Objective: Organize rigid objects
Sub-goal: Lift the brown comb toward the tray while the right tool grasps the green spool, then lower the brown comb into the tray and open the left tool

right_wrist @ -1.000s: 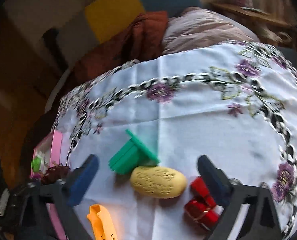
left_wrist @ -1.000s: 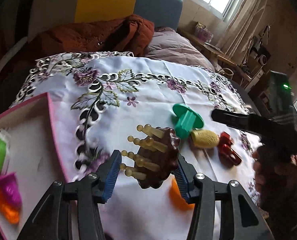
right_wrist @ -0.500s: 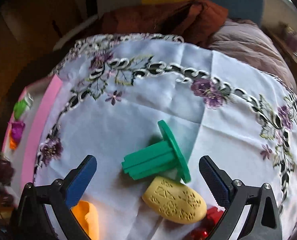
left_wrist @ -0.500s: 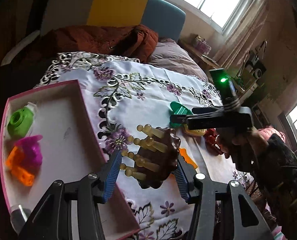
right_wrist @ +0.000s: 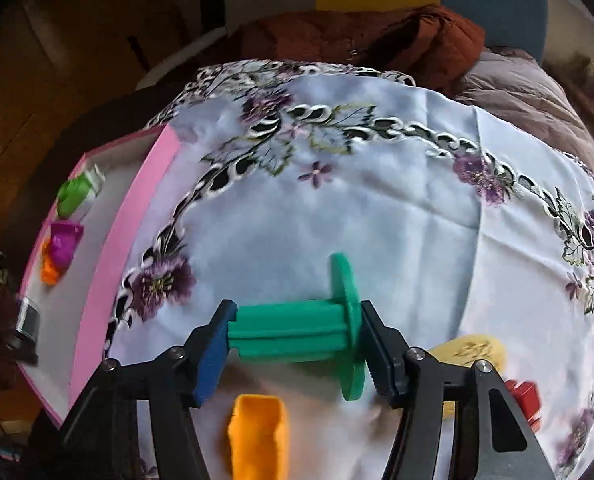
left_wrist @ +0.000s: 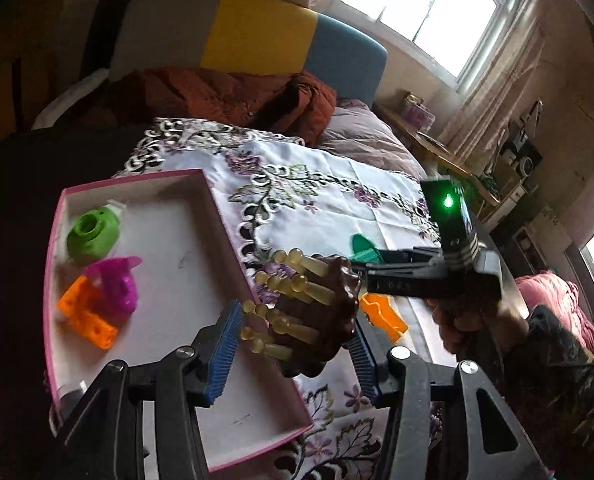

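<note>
My left gripper (left_wrist: 293, 344) is shut on a dark brown scalloped piece with amber pegs (left_wrist: 317, 312), held above the right rim of the pink tray (left_wrist: 225, 224). The tray holds a light green piece (left_wrist: 93, 236), a magenta piece (left_wrist: 113, 280) and an orange block (left_wrist: 85, 316). My right gripper (right_wrist: 293, 340) is shut on a green spool with a round flange (right_wrist: 297, 328), lying sideways low over the cloth. The spool's flange also shows in the left wrist view (left_wrist: 363, 246), behind the right gripper's body.
A white embroidered tablecloth (right_wrist: 377, 208) covers the table. An orange piece (right_wrist: 257, 436), a yellow oval piece (right_wrist: 469, 352) and a red piece (right_wrist: 527, 396) lie near my right gripper. A small dark jar (right_wrist: 27, 318) stands in the tray. A sofa with a rust blanket (left_wrist: 225, 96) lies behind.
My left gripper has carried the brown pegged piece left, from over the cloth to above the tray's edge. My right gripper has moved in and closed on the green spool.
</note>
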`<action>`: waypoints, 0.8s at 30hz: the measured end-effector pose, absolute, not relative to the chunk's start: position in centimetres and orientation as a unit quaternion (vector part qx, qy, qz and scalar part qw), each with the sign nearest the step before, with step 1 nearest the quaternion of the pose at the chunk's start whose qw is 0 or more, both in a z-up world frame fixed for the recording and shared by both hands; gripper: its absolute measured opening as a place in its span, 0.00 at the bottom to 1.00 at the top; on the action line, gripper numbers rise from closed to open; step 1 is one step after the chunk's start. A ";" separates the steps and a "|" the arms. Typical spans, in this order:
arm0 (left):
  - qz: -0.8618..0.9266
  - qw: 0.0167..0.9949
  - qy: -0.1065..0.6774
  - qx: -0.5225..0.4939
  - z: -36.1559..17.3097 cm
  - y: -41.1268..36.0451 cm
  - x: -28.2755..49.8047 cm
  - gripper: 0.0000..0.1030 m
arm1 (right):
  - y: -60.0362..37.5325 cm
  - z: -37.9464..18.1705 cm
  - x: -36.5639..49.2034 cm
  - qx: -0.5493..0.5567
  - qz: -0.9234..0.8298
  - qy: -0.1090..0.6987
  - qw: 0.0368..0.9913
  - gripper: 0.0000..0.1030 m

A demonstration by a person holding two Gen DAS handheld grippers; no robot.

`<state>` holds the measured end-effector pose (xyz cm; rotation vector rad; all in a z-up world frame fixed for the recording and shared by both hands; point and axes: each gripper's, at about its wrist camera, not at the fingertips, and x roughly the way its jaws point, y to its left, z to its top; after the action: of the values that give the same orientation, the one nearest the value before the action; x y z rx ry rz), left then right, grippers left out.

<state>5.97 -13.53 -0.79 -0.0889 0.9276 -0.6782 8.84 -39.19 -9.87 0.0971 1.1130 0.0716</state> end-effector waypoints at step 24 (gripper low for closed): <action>-0.218 0.879 0.423 -0.025 -0.6 -7.1 3.5 0.51 | -38.1 -11.2 8.0 0.017 0.004 0.519 0.854 0.58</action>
<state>3.51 -7.08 -0.59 -0.0521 0.8819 -0.4538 7.95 -38.13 -11.18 0.0367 1.0926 0.0091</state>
